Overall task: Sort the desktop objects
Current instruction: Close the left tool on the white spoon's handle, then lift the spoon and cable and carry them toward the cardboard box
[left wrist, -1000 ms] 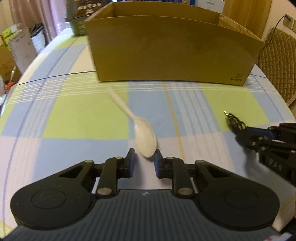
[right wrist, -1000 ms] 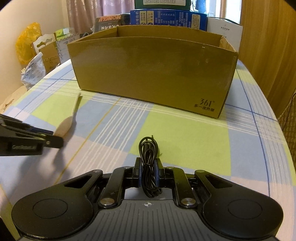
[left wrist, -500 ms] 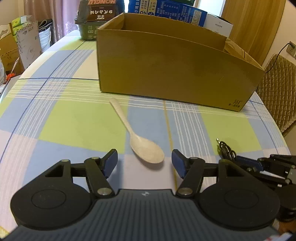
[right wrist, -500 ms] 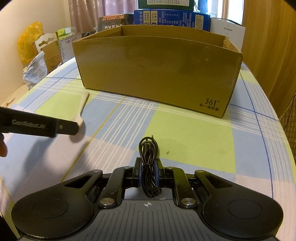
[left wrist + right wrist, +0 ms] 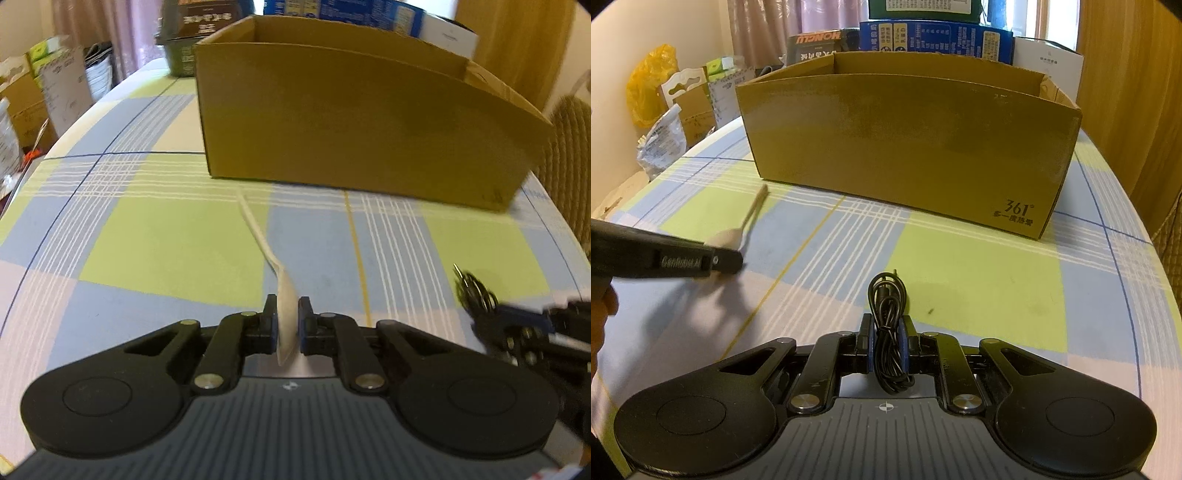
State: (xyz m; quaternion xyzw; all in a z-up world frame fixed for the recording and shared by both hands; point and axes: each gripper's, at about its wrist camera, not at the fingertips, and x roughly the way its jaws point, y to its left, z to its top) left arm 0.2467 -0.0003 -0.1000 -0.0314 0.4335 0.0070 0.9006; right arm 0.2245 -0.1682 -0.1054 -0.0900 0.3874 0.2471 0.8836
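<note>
While the spoon is sitting pinched by its bowl in the left gripper, its handle is pointing toward the box ahead. Over on the right, the right gripper is clamping a coiled black cable just above the checked cloth, box standing beyond.

light: dim, warm indoor | blur: motion smear in left wrist view | edges: fisheye bending, dark corners
</note>
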